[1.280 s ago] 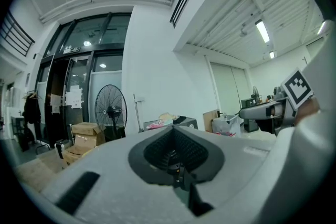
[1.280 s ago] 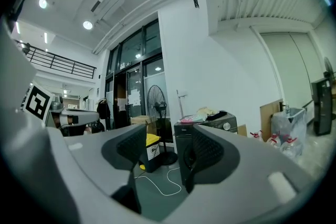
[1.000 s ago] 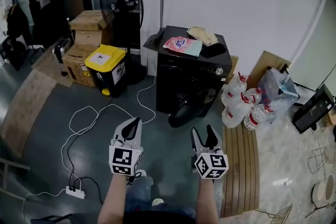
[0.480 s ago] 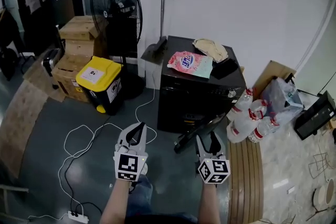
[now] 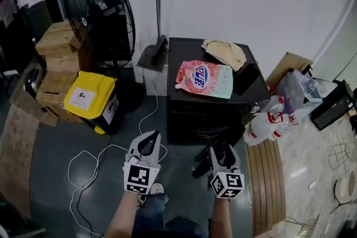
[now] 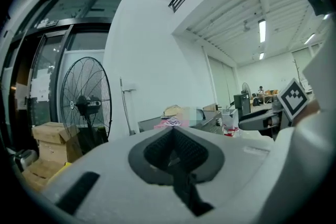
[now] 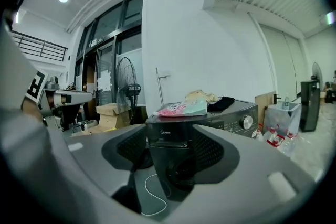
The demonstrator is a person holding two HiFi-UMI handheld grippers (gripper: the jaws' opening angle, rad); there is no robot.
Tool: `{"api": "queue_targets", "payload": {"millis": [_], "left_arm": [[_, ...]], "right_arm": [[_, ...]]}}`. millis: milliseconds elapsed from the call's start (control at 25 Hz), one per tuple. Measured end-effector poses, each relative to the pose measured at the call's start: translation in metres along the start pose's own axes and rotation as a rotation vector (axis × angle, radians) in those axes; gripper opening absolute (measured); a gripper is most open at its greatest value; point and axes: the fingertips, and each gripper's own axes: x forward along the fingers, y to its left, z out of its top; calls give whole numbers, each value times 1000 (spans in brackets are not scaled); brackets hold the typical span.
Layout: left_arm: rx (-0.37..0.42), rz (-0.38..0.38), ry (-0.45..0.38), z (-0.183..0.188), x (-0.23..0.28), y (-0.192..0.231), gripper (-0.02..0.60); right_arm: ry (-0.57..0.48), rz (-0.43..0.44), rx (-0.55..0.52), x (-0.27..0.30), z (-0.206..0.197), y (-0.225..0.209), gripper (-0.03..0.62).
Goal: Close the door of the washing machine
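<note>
The black washing machine (image 5: 215, 111) stands against the white wall, just ahead of me. A pink detergent pouch (image 5: 205, 79), a beige cloth (image 5: 224, 53) and a black item (image 5: 248, 78) lie on its top. Its dark door (image 5: 205, 160) hangs open low at the front, partly hidden behind my right gripper (image 5: 223, 154). That gripper is open and empty, a short way in front of the door; the machine (image 7: 231, 113) shows between its jaws (image 7: 170, 149). My left gripper (image 5: 149, 143) is shut on nothing, left of the machine, and points past its left side (image 6: 173, 131).
A big black fan (image 5: 97, 8), cardboard boxes (image 5: 56, 47) and a yellow-lidded bin (image 5: 89, 98) stand to the left. A white cable (image 5: 92, 161) loops across the floor. Water bottles (image 5: 273, 120) and a wooden plank (image 5: 268, 175) lie right of the machine. A dustpan (image 5: 153, 56) leans on the wall.
I have come closer to the washing machine, which now fills more of the head view. Both grippers moved forward with me; the right one now overlaps the open door.
</note>
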Motion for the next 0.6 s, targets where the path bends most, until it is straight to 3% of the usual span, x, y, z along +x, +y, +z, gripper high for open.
{"api": "queue_targets", "payload": {"millis": [360, 600], "left_arm": [[-27, -65, 36, -16, 49, 0, 8], [-37, -66, 47, -36, 67, -2, 8]], "right_arm": [[25, -47, 20, 25, -9, -23, 261], [69, -66, 31, 29, -41, -39, 258]]}}
